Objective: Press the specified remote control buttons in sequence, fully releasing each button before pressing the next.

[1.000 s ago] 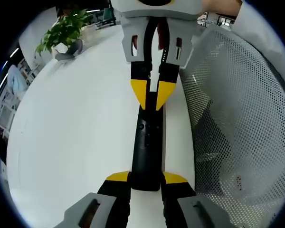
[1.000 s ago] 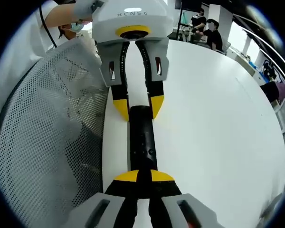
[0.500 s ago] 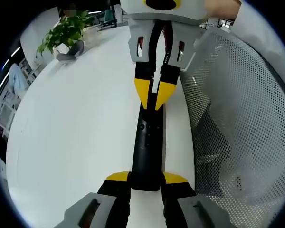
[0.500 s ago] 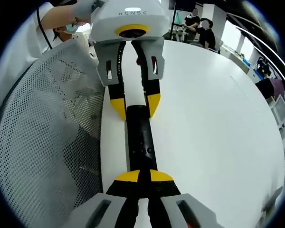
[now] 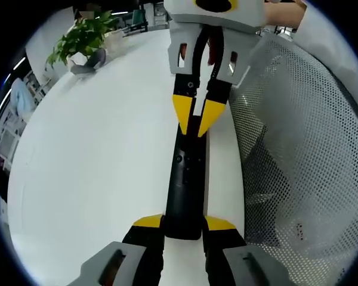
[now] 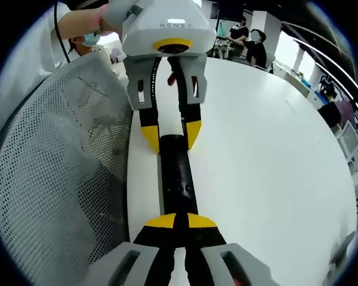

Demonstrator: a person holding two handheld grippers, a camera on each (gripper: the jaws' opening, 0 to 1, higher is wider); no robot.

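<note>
White table (image 5: 95, 155): left gripper (image 5: 184, 225) clamps remote (image 5: 185, 185); right gripper (image 6: 174, 221) closed on it.

Both views bright, even overhead office light; no hard shadows. Smooth white tabletop (image 5: 95, 155) near blown out, esp. toward far edge in right gripper view (image 6: 262, 149), little surface detail left. Soft faint shadow on the tabletop beside long black glossy remote (image 5: 186, 185), w/ dull sheen along its top face (image 6: 176, 179). Strong fisheye: tabletop edges curve, white perforated mesh chair back (image 5: 298, 155) balloons at the side, holes smear toward the margin (image 6: 42, 179). Centre sharp; near yellow-tipped jaws at the bottom slightly soft. Background green leafy potted plant (image 5: 83, 39) and office beyond small, hazy. Bright window glare at upper right in right gripper view.
</note>
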